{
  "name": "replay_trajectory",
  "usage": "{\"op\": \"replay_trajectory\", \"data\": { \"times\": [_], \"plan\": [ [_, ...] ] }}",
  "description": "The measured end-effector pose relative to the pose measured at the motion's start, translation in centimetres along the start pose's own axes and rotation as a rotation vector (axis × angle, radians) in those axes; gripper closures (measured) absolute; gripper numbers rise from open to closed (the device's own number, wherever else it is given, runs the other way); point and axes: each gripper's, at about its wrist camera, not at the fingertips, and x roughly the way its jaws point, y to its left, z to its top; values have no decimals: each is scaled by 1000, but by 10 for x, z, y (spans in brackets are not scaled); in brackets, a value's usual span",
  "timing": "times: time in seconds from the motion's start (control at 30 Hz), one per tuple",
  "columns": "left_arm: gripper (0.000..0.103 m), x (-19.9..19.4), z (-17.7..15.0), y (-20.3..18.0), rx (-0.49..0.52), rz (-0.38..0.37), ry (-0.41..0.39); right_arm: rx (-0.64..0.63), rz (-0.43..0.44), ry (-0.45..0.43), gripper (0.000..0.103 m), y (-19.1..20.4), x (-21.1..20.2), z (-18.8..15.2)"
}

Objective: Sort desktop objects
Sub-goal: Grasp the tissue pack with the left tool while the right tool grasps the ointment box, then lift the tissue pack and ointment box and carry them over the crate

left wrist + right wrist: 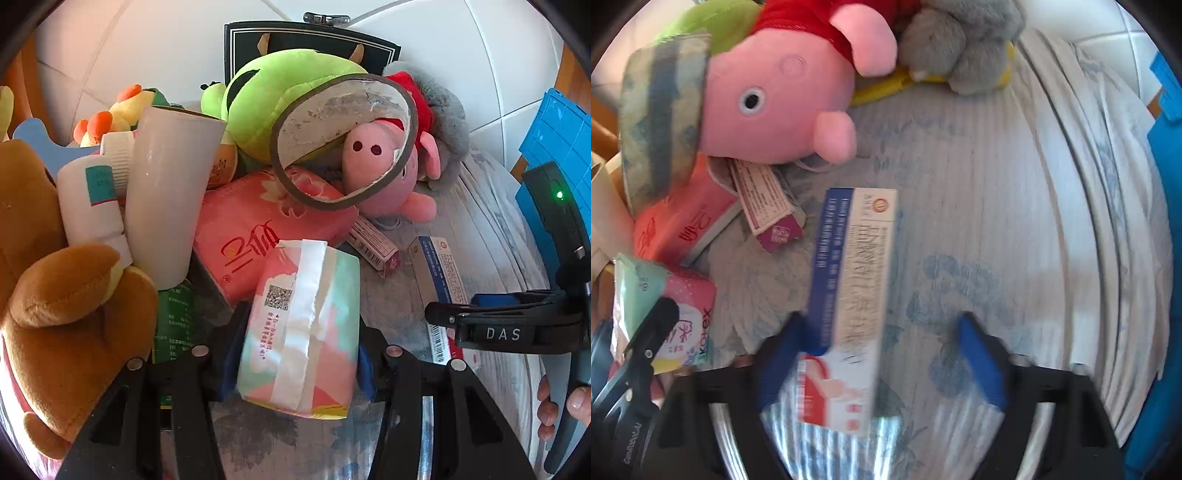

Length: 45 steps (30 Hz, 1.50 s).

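My left gripper (297,350) is shut on a pastel pink-and-mint soft pack (303,325), with a blue pad pressing on each long side. The same pack (665,306) shows at the lower left of the right wrist view, with the left gripper's black finger in front of it. My right gripper (881,354) points down at the cloth with a long white-and-blue box (849,295) between its fingers. The box lies against the left finger (779,354), while the right finger (982,358) stands clear of it. That box (439,273) also lies under the right gripper in the left wrist view.
A pink pig plush (380,173), green plush (280,88), brown bear (66,306), white cup (166,192), white bottle (92,195), tape roll (343,140), red tissue pack (258,229) and small maroon box (772,214) crowd the cloth. A blue crate (1160,221) stands right.
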Motion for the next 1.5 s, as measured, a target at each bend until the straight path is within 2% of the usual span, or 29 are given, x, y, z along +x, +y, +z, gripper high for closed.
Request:
{"op": "replay_trajectory", "data": {
  "times": [0.03,0.17,0.3,0.57,0.9,1.17,1.5],
  "plan": [
    [55,-1,-1,-1,3,1,3,-13,-3,-6,63,3,-2,0],
    [56,-10,-5,-6,1,-14,5,-56,-7,-11,64,11,-6,-6],
    [56,-32,-11,-12,14,-8,-23,-98,2,-63,64,17,-35,-26],
    [56,-101,-14,-31,50,-37,-132,-129,39,-232,64,11,-127,-79],
    [56,-182,-16,-82,130,-60,-272,-122,-4,-451,64,12,-217,-110],
    [56,-240,-15,-138,189,-99,-390,-91,-24,-636,64,-31,-310,-147],
    [56,-292,2,-232,251,-176,-519,3,-55,-847,64,-122,-396,-190]
  ]
}}
